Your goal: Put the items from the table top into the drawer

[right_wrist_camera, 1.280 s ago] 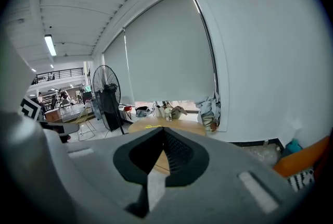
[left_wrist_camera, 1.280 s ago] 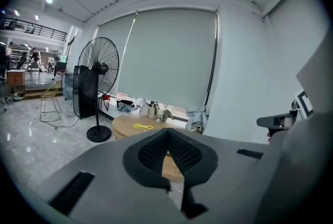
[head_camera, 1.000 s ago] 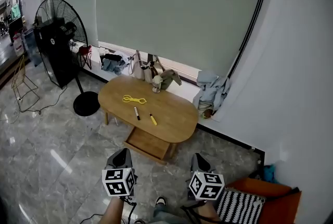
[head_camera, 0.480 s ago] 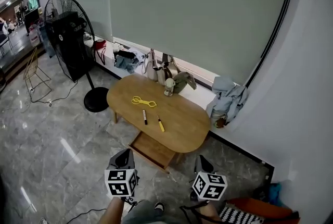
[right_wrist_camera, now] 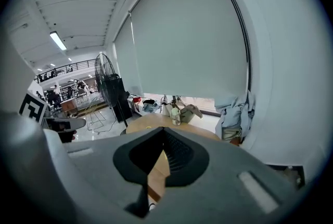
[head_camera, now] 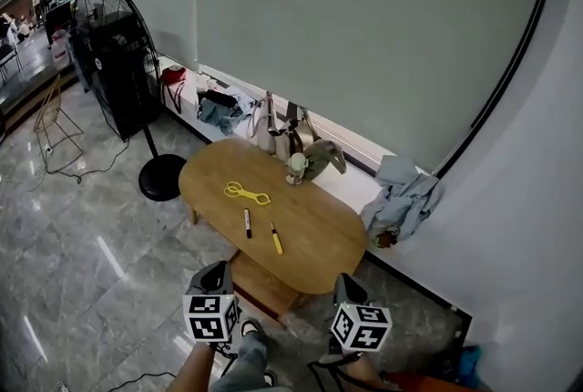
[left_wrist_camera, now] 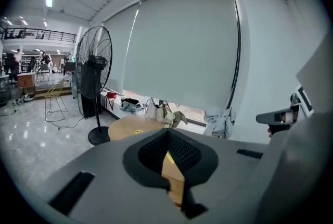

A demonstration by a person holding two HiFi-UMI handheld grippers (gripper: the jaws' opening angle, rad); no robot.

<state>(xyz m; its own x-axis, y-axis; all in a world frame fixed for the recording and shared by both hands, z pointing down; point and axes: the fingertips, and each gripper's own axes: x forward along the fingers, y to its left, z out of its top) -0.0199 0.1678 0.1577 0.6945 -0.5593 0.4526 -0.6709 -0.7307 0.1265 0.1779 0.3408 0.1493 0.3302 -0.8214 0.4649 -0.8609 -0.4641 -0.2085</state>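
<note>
An oval wooden table (head_camera: 319,235) stands ahead of me. On its top lie yellow scissors (head_camera: 246,193), a black marker (head_camera: 247,222) and a yellow marker (head_camera: 275,238). A small pale bottle (head_camera: 296,167) stands at its far edge. Under the near edge a wooden drawer (head_camera: 262,283) is pulled out. My left gripper (head_camera: 217,270) and right gripper (head_camera: 345,283) hang short of the table, either side of the drawer, both shut and holding nothing. In the left gripper view the left gripper (left_wrist_camera: 169,165) points at the table (left_wrist_camera: 130,126). In the right gripper view the right gripper (right_wrist_camera: 156,165) does the same.
A big black standing fan (head_camera: 114,44) is left of the table. Bags and clothes (head_camera: 219,108) lie on the low sill behind it, and a blue-grey garment (head_camera: 401,199) is heaped at the right. The floor is grey marble. My foot (head_camera: 250,331) shows between the grippers.
Both grippers have moved toward the table, which now looks closer. The open drawer now lies just ahead of the fingertips. The jaws have stayed shut.
</note>
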